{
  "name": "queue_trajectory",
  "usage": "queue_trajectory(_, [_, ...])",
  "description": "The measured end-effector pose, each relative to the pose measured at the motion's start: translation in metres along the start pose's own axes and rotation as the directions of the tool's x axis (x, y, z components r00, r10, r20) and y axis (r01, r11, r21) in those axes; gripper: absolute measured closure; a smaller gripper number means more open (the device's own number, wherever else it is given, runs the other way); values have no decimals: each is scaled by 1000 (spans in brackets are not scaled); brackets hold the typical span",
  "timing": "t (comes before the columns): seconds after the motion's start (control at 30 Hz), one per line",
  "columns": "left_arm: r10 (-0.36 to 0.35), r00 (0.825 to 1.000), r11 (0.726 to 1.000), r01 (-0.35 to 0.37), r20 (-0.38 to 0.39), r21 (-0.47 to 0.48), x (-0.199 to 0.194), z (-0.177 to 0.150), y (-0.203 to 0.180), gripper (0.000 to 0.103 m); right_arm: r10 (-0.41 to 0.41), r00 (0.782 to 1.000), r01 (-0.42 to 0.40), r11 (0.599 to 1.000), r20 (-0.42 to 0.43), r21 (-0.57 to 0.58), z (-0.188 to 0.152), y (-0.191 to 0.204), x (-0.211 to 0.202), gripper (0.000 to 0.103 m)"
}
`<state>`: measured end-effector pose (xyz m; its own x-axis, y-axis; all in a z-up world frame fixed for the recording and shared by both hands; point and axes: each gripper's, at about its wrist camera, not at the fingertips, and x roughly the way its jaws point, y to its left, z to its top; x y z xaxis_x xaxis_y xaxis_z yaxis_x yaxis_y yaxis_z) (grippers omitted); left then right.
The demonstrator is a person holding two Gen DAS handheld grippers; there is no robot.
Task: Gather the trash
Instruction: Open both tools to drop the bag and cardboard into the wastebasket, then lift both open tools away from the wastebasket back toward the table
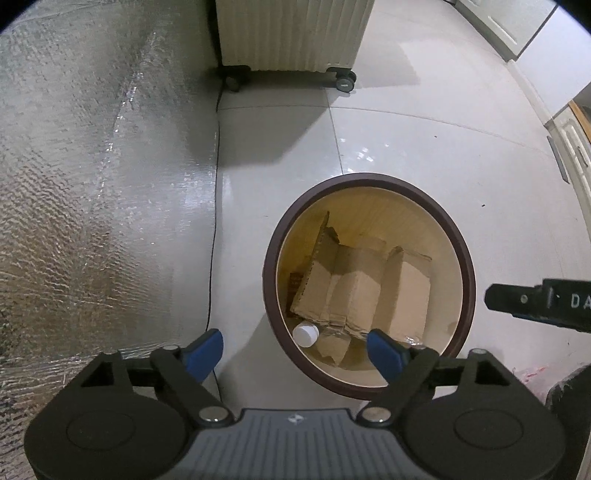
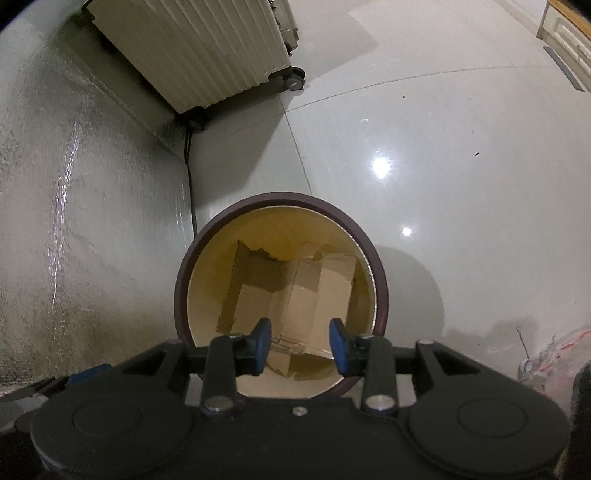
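You are holding both grippers, left (image 1: 295, 350) spread wide and right (image 2: 300, 341) partly parted, both empty, directly over the bin (image 1: 467, 258), where the cardboard (image 1: 364, 288) and bottle (image 1: 306, 333) are lying below the fingertips.

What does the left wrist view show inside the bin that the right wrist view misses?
Only the left wrist view shows a bottle with a white cap against the near wall of the bin, and the other gripper's edge. Only the right wrist view shows crumpled plastic on the floor. Both show the brown-rimmed bin, folded cardboard inside, and the ribbed suitcase.
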<state>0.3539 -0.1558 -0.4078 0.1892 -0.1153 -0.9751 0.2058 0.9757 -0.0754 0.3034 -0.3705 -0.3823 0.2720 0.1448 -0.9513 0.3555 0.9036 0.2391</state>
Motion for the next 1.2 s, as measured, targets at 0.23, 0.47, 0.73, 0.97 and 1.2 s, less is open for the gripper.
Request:
queue_trajectory(0.23, [12,1000,1000,-12,4,-20,-9,-3,2,3,-43,999,44,998,23,-44,-5,-3,-10,51])
queue_trajectory(0.47, [42,999,999,-41,19,-27,-21,-6,5,0,-93,995,96,991,39,-93,-10,-6,-21,26])
queue_trajectory(0.73, [77,996,997,-76,40,-24,-39,-8,6,0,-116,991,123,983,59,-134,-21,-16,-36,8])
queue_trajectory(0.97, [88,995,996,-87,52,-21,-55,-17,7,0,-141,984,156,977,109,-144,-34,-15,-56,0])
queue_trajectory(1.2, [96,991,995,-94,92,-17,-81,-30,6,0,-155,977,177,973,149,-149,-44,-10,-78,0])
